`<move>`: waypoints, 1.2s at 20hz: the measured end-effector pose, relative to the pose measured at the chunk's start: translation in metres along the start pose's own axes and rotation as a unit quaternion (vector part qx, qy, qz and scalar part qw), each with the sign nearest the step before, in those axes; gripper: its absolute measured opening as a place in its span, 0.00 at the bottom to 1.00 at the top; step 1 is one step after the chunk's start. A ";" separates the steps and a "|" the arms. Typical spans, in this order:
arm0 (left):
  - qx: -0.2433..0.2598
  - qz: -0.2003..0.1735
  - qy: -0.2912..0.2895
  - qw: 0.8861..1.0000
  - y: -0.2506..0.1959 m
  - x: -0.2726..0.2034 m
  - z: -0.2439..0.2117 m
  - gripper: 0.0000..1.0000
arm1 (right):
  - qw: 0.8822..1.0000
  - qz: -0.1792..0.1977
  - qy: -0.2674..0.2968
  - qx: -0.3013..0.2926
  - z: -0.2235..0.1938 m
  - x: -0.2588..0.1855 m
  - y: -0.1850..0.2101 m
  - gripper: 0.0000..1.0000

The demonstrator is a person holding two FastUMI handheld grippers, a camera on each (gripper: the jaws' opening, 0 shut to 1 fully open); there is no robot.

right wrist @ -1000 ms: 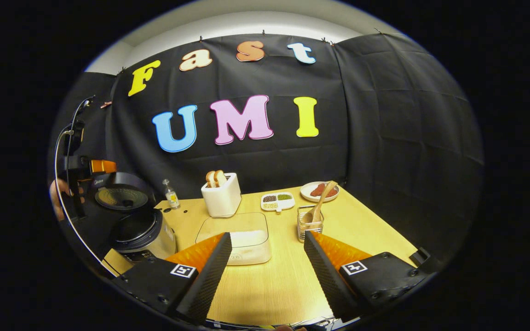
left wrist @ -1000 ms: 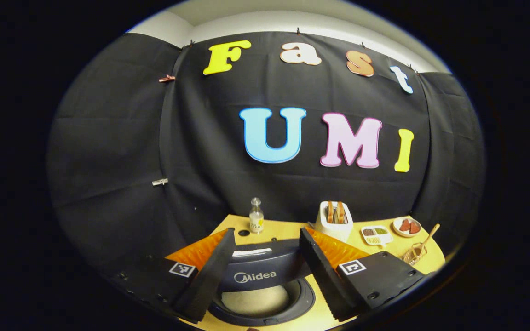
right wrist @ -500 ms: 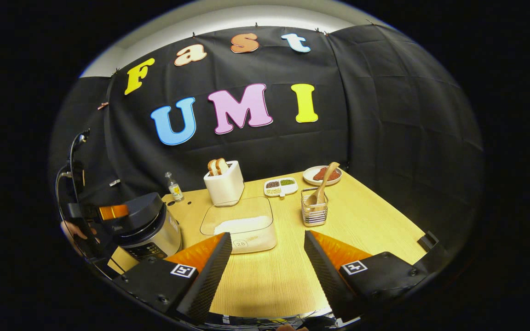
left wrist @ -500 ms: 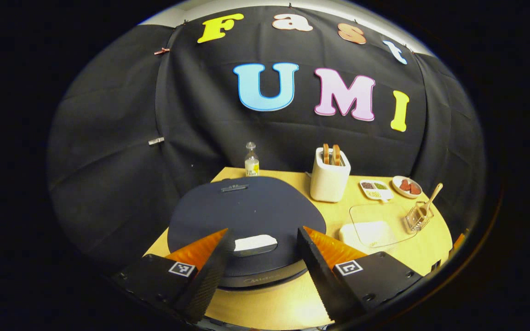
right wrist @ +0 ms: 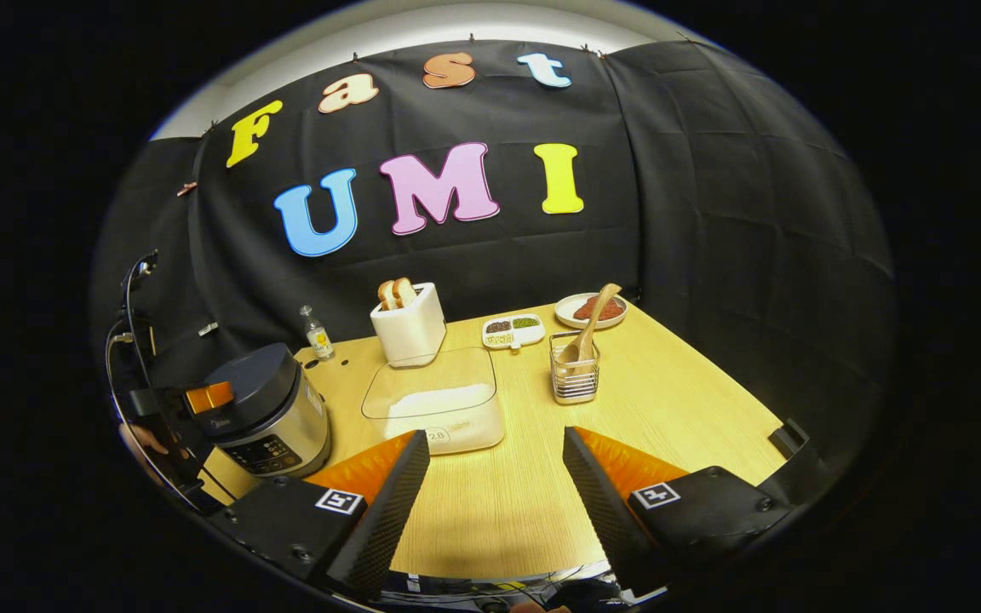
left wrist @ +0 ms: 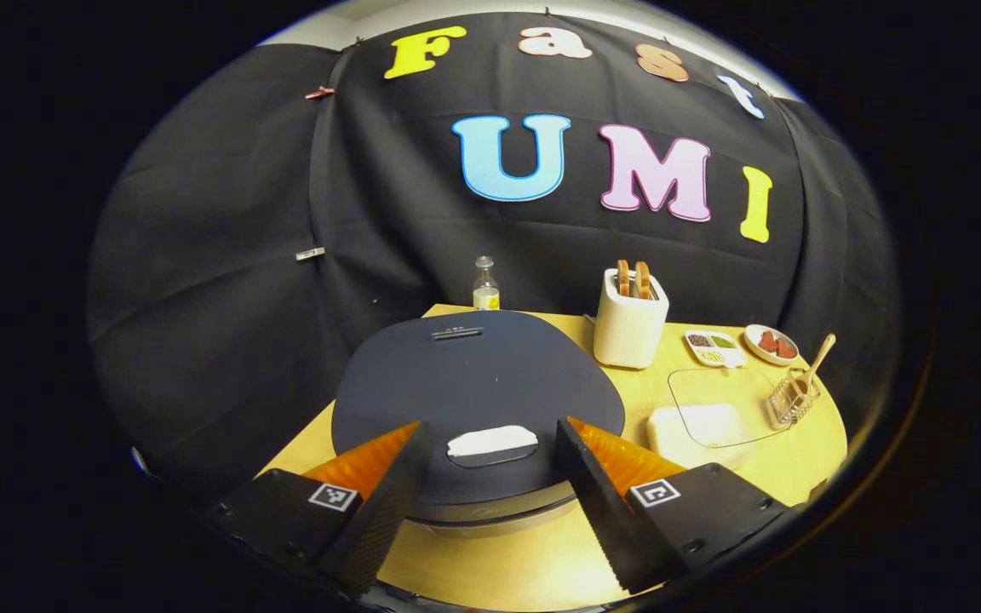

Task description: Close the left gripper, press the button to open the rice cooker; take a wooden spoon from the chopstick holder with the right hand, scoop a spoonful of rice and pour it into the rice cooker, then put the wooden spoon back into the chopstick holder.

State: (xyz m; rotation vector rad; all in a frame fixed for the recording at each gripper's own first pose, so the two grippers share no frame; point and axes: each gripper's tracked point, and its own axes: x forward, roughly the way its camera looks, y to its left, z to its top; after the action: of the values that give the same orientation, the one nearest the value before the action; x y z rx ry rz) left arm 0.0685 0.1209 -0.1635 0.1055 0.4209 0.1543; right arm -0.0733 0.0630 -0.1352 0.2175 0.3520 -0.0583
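The rice cooker (left wrist: 473, 383) stands with its dark lid down, its white button (left wrist: 492, 443) at the front. My left gripper (left wrist: 490, 430) hovers open just above and in front of that button, touching nothing. From the right gripper view the cooker (right wrist: 265, 413) sits at the table's left, with the left gripper's fingers (right wrist: 205, 398) over its lid. My right gripper (right wrist: 495, 438) is open and empty above the table's near side. The wooden spoon (right wrist: 590, 328) leans in the wire chopstick holder (right wrist: 574, 379). A clear box of rice (right wrist: 439, 409) lies between cooker and holder.
A white toaster (right wrist: 408, 328) with bread, a small bottle (right wrist: 313, 334), a divided dish (right wrist: 513, 330) and a plate (right wrist: 590, 310) line the back of the wooden table (right wrist: 678, 409). A hand (right wrist: 146, 438) and cables show at the left edge.
The cooker's lid stood up with the pot showing a second ago; it is now down. My left gripper came down with it and drew back. The right gripper rose slightly.
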 end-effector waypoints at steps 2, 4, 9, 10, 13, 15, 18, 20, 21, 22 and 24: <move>-0.001 -0.010 0.003 1.000 -0.003 0.002 0.001 1.00 | 1.000 0.005 0.006 -0.001 -0.003 0.004 0.004 0.99; 0.000 -0.015 0.016 1.000 -0.003 0.007 -0.008 1.00 | 1.000 0.012 0.007 -0.005 -0.003 0.003 0.010 0.99; 0.007 -0.020 -0.030 0.999 -0.004 0.006 -0.004 1.00 | 1.000 0.023 0.003 -0.012 -0.001 0.007 0.016 0.99; 0.006 -0.023 -0.034 0.999 -0.004 0.005 -0.002 1.00 | 1.000 0.022 -0.002 -0.014 0.004 0.010 0.015 0.99; 0.002 -0.033 -0.062 0.998 -0.004 -0.007 0.012 0.97 | 0.999 0.020 -0.024 -0.013 0.024 0.015 0.013 0.99; -0.003 -0.045 -0.090 0.995 -0.007 -0.024 0.030 0.96 | 0.999 0.016 -0.041 -0.014 0.042 0.017 0.009 0.99; -0.014 -0.072 -0.116 0.991 -0.018 -0.052 0.053 0.96 | 0.996 0.012 -0.077 -0.037 0.074 0.010 0.002 0.99; -0.014 -0.083 -0.126 0.988 -0.023 -0.069 0.065 0.96 | 0.994 0.003 -0.094 -0.058 0.088 0.003 -0.003 0.98; -0.012 -0.080 -0.134 0.988 -0.021 -0.078 0.071 0.96 | 0.992 -0.001 -0.103 -0.066 0.096 -0.002 -0.006 0.98; -0.010 -0.078 -0.145 0.986 -0.022 -0.089 0.079 0.96 | 0.991 -0.005 -0.114 -0.072 0.105 -0.007 -0.006 0.98; -0.005 -0.076 -0.163 0.984 -0.027 -0.107 0.089 0.96 | 0.989 -0.016 -0.122 -0.079 0.113 -0.014 -0.010 0.98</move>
State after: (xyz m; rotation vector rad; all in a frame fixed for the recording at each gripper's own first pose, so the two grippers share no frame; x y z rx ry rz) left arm 0.0122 0.0700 -0.0434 0.0867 0.0994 -0.0127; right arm -0.0497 0.0286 -0.0292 0.0465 0.1160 -0.0875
